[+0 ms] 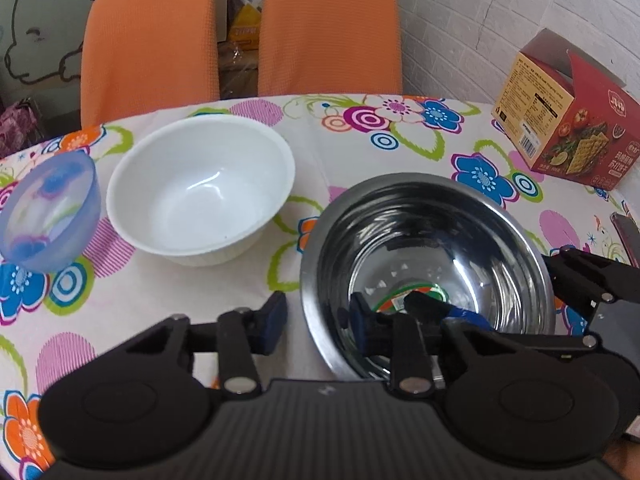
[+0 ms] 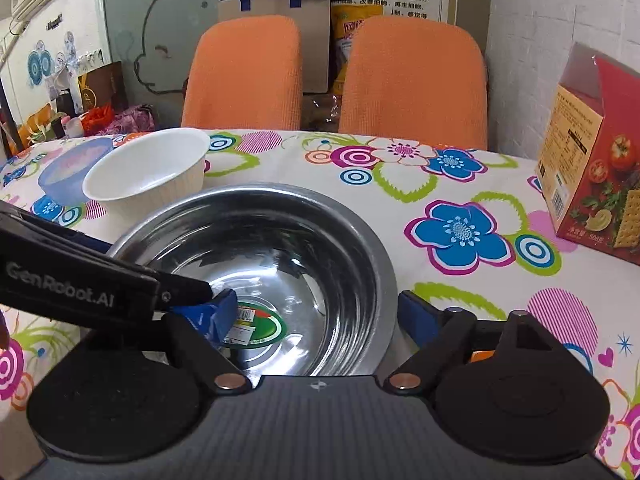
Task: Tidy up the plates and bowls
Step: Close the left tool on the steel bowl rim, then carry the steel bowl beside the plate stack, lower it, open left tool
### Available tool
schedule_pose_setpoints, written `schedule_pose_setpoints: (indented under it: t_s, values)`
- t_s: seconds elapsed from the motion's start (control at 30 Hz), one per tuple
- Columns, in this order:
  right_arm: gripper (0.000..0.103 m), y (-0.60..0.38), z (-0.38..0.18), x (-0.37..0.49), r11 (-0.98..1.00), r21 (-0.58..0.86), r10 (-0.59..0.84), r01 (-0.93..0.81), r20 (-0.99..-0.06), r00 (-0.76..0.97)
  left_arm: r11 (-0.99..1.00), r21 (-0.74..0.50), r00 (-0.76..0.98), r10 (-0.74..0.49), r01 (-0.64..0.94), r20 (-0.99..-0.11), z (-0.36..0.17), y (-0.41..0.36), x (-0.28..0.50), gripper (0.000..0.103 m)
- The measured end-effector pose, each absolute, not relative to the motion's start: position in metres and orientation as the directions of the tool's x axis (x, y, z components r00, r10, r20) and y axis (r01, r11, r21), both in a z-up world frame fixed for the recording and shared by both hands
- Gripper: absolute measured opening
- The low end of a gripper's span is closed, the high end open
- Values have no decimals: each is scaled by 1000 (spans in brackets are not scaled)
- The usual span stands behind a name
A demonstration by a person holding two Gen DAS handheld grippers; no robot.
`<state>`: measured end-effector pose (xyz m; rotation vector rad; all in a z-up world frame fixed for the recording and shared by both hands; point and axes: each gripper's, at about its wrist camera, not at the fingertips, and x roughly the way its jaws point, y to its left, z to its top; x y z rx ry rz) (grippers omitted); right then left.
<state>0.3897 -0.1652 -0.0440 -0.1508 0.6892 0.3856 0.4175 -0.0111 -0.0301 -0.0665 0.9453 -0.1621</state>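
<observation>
A round table under a floral cloth point(image 1: 320, 132) of blue, pink and orange blooms fills both views. 2 orange padded chairs point(image 1: 148, 40) point(image 1: 328, 28) stand pushed in at its far edge.

Of the dishes, the wide stainless-steel bowl point(image 1: 432, 232) is the biggest. It sits upright on the cloth nearest the cameras, right of the other bowls. The left gripper point(image 1: 320, 316) has its jaws closed on this bowl's near-left wall, 1 finger outside and 1 inside. The right gripper point(image 2: 314, 312) straddles the near-right wall with its jaws partly open. Its blue-padded left finger is down inside the bowl, and its right finger stands just outside the rim; neither pad visibly presses the metal.

A red and tan cardboard cracker carton point(image 1: 568, 120) stands at the table's right edge, well apart from the bowls. A white plastic bowl with ribbed sides point(image 1: 200, 184) rests upright just left of the steel one. A smaller translucent blue bowl point(image 1: 48, 212) sits just beside the white bowl, on its left. A green-edged oval sticker point(image 2: 256, 324) lies on the steel bowl's floor.
</observation>
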Motion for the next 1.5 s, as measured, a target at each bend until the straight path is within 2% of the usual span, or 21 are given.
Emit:
schedule_pose_setpoints:
  t_s: [0.03, 0.1, 0.3, 0.43, 0.7, 1.0, 1.03, 1.1, 1.13, 1.3, 1.5]
  values:
    - [53, -165, -43, 388, 913, -4, 309, -408, -646, 698, 986, -134, 573, -168, 100, -803, -29, -10, 414, 11]
    - [42, -162, -38, 381, 896, 14, 345, -443, -650, 677, 982, -165, 568, -190, 96, -801, -25, -6, 404, 11]
    - [42, -154, -19, 353, 881, -1, 363, -474, -642, 675, 981, -163, 550, -195, 107, -812, -6, 3, 361, 11]
    - [42, -145, -9, 324, 869, -17, 368, -495, -647, 668, 984, -117, 537, -171, 133, -826, 0, 9, 319, 11]
    - [43, -125, -21, 262, 840, 27, 413, -542, -679, 607, 983, -81, 511, -157, 168, -845, -14, 16, 251, 12]
    - [43, -121, -37, 231, 848, 36, 396, -528, -707, 587, 986, -100, 533, -158, 136, -831, -26, 19, 240, 12]
    - [43, -120, -37, 229, 849, 32, 395, -527, -702, 593, 987, -99, 540, -153, 129, -827, -26, 20, 240, 17]
    - [45, -119, -37, 228, 851, 29, 389, -524, -705, 593, 988, -97, 562, -147, 117, -814, -24, 24, 238, 37]
    - [46, -118, -37, 228, 851, 30, 388, -524, -708, 590, 988, -102, 574, -150, 115, -805, -22, 26, 237, 63]
    - [49, -122, -33, 224, 888, 28, 332, -460, -731, 596, 986, -127, 643, -168, 109, -748, -4, 42, 226, 65]
    - [51, -135, -17, 210, 915, 63, 324, -399, -704, 632, 983, -165, 683, -179, 86, -708, 17, 62, 212, 66]
